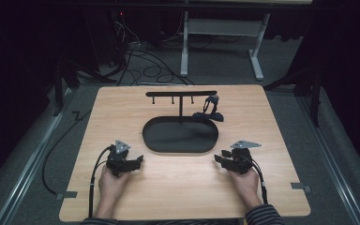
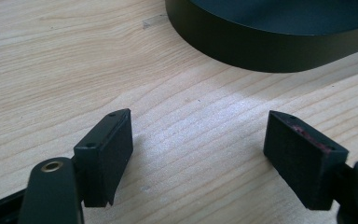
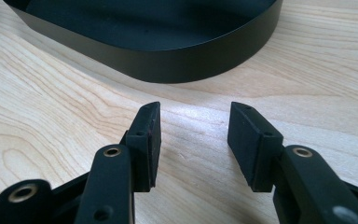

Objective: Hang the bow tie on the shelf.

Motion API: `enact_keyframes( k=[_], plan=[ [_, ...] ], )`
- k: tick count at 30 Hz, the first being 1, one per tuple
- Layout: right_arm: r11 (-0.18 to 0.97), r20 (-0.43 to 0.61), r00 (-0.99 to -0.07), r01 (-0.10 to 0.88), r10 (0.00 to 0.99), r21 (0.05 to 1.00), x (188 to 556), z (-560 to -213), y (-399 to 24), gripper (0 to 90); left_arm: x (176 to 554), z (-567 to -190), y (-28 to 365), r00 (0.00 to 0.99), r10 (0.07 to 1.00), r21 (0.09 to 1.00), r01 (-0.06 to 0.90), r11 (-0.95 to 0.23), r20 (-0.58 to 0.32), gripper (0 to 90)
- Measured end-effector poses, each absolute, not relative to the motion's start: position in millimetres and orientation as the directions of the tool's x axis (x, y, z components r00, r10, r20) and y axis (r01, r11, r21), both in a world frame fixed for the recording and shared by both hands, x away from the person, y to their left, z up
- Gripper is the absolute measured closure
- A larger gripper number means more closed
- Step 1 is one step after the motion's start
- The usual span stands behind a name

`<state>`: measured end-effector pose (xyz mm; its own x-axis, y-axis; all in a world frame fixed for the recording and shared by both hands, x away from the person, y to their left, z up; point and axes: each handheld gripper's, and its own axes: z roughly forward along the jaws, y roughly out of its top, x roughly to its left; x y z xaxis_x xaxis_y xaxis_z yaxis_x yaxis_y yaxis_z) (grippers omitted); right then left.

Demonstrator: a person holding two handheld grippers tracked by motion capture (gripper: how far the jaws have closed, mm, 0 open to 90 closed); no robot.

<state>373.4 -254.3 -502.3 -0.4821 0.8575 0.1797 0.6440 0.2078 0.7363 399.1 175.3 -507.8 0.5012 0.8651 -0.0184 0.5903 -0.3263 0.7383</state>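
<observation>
Left gripper (image 1: 138, 161) and right gripper (image 1: 218, 159) rested lower centre on light wooden table (image 1: 178, 187), jaws apart, empty, flanking black oval metal tray (image 1: 180, 136).

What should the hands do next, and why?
Probably the right gripper should reach toward the dark object by the stand. Both grippers sit open on the table, holding nothing, and the black tray lies between them.
</observation>
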Motion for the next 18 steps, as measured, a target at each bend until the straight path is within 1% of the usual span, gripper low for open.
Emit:
enact_keyframes(
  k=[8,12,18],
  plan=[
    [0.237,0.146,-0.491,0.632,0.859,0.737,371.0,-502.2,-254.9,54.6,399.1,-507.8,175.3,0.501,0.865,0.738,0.590,-0.326,-0.019,24.4],
    [0.289,0.081,-0.508,0.606,0.857,0.741,368.9,-502.2,-250.7,52.0,399.1,-507.8,175.3,0.501,0.865,0.738,0.590,-0.326,-0.019,24.4],
    [0.348,0.012,-0.525,0.581,0.851,0.736,366.2,-502.4,-244.3,47.7,399.1,-507.8,175.3,0.502,0.865,0.738,0.590,-0.326,-0.019,24.3]
  ],
)
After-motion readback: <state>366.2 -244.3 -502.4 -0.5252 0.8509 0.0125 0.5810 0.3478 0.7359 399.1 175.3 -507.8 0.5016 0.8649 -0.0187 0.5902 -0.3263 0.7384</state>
